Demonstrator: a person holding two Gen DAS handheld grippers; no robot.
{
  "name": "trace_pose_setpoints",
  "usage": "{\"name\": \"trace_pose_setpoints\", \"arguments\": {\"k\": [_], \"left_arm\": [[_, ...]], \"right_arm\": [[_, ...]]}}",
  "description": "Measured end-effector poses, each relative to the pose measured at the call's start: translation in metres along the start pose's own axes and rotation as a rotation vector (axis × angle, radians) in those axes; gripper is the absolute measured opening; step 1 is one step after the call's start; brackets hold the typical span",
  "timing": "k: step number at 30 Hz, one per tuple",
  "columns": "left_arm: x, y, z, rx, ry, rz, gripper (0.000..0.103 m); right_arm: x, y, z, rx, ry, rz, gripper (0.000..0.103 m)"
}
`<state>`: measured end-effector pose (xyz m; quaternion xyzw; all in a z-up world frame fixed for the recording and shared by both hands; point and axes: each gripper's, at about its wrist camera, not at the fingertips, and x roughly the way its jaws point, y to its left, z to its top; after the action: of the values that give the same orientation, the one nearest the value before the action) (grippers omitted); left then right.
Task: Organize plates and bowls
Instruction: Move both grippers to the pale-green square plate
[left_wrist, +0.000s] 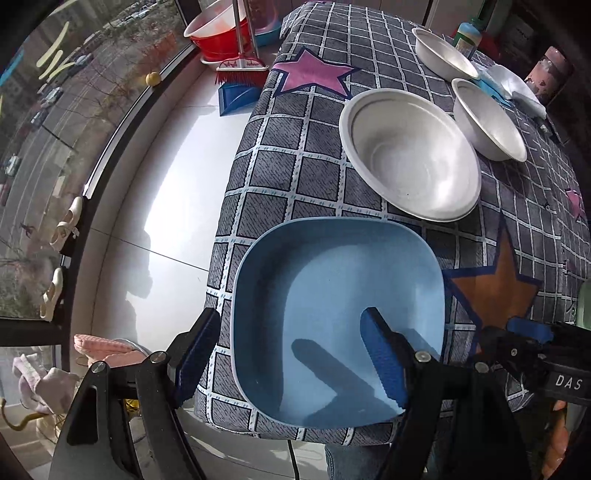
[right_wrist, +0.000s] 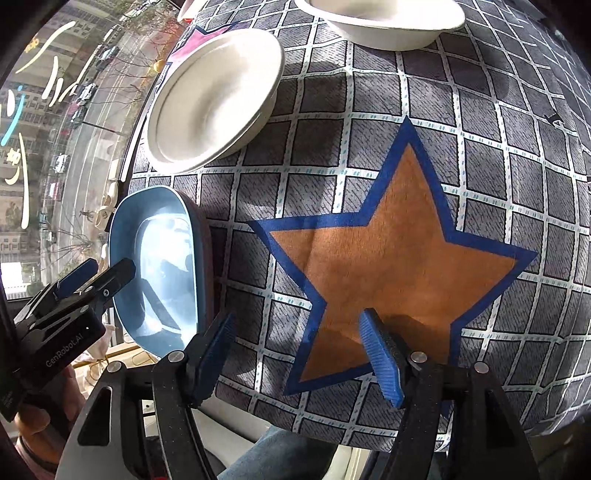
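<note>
Blue dish: a square blue dish (left_wrist: 338, 321) with rounded corners is seen at the near left corner of the table (left_wrist: 266, 173), just inside the edge; it rests flat and is empty.
Left hand-held gripper: the left hand-held gripper (left_wrist: 291, 354) is pointed steeply down with its jaws held wide. One blue-padded finger is seen outside the dish's left wall, over the table edge; the other is over the dish's inside. No pad is seen pressing on the wall, and nothing is held.
Right hand-held gripper: the right hand-held gripper (right_wrist: 301, 350) is held open over the cloth with nothing between its fingers. The right finger is seen over the lower part of the orange star (right_wrist: 391, 258); the left finger is near the table's front edge.
White bowls: a white bowl (left_wrist: 410, 155) is set just behind the blue dish, close but apart. A second white bowl (left_wrist: 487, 122) stands just to its right, and a third white bowl (left_wrist: 443, 53) farther back. All are upright and empty.
Tablecloth: a grey checked cloth with white grid lines is spread over the table, with a pink star (left_wrist: 314, 72) printed toward the far left.
Surroundings: a red broom (left_wrist: 242, 72) and a blue dustpan (left_wrist: 236, 98) are seen on the white floor beyond the table's left side.
</note>
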<state>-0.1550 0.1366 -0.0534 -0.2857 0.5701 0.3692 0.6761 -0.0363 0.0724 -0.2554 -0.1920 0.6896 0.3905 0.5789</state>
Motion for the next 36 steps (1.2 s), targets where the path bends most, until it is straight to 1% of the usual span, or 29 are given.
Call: {"name": "trace_pose_setpoints", "arguments": {"k": [3,6,8,9,10,11,15,19,23,25,29,32,36], "left_arm": [[-0.005,-0.027,0.004,0.047,-0.001,-0.032,0.081],[-0.012,-0.064,0.004,0.110,0.008,-0.094,0.081],[-0.012,-0.091,0.003,0.157,0.028,-0.135,0.081],[-0.011,-0.104,0.001,0.181,0.040,-0.154,0.082],[-0.008,-0.118,0.000,0.209,0.053,-0.172,0.082],[-0.007,-0.131,-0.003,0.236,0.064,-0.185,0.082],[-0.004,-0.183,-0.013,0.337,0.097,-0.234,0.082],[-0.006,-0.232,-0.021,0.422,0.118,-0.268,0.082],[-0.010,-0.280,-0.025,0.516,0.123,-0.302,0.082],[-0.013,-0.303,-0.025,0.550,0.120,-0.316,0.082],[-0.018,-0.348,-0.021,0.578,0.118,-0.348,0.082],[-0.018,-0.384,-0.018,0.574,0.113,-0.365,0.082],[-0.012,-0.429,-0.015,0.552,0.141,-0.393,0.082]], "right_arm": [[-0.011,-0.036,-0.001,0.076,-0.020,-0.042,0.070],[-0.024,-0.072,-0.003,0.144,-0.042,-0.084,0.070],[-0.033,-0.092,-0.006,0.174,-0.056,-0.106,0.070],[-0.037,-0.101,-0.007,0.187,-0.064,-0.118,0.071],[-0.042,-0.112,-0.009,0.201,-0.072,-0.128,0.079],[-0.048,-0.121,-0.011,0.216,-0.084,-0.135,0.082],[-0.069,-0.162,-0.021,0.268,-0.114,-0.174,0.082],[-0.090,-0.202,-0.029,0.318,-0.141,-0.231,0.082],[-0.117,-0.252,-0.038,0.375,-0.168,-0.296,0.082],[-0.138,-0.290,-0.044,0.413,-0.181,-0.324,0.082],[-0.167,-0.350,-0.053,0.477,-0.198,-0.394,0.082],[-0.184,-0.391,-0.061,0.496,-0.204,-0.448,0.082],[-0.196,-0.437,-0.073,0.516,-0.204,-0.509,0.082]]}}
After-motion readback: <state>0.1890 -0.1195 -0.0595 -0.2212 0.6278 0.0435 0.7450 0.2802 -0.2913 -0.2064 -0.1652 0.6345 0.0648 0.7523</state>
